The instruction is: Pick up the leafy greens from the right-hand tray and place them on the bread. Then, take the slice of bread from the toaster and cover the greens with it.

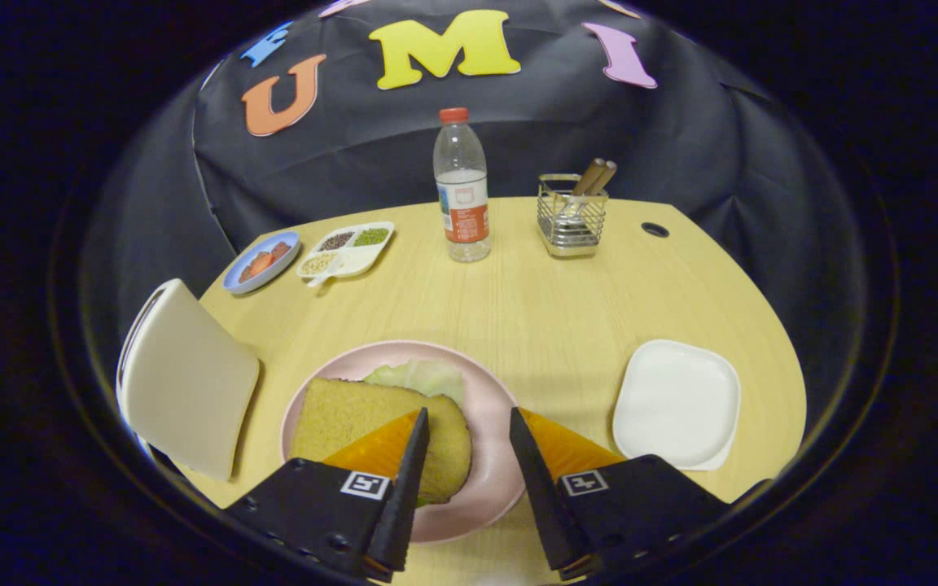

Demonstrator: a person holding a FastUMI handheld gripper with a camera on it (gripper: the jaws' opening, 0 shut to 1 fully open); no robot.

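the gripper (469,423) hangs above the near edge of the table (534,301) with its fingers spread apart and nothing held between them. in the gap between the fingers only bare pink plate (489,407) shows. the plate sits at the near edge of the table, and a slice of bread (355,419) lies on its left half, partly covered by the left finger. pale leafy greens (424,378) peek out from under the far edge of that slice, so the bread lies on top of them; whether another slice lies beneath cannot be told. the toaster (184,378), a pale rounded block, stands at the table's near left edge, just beside the plate. a white square tray (677,403) lies near the right edge of the table, beyond the right finger. towards the far left corner are a small blue dish (261,262) with reddish pieces and a white divided dish (347,251) holding grains and seeds. a clear water bottle (461,191) with a red cap stands at the far edge, and a wire holder (572,216) with wooden handles stands just to its right.
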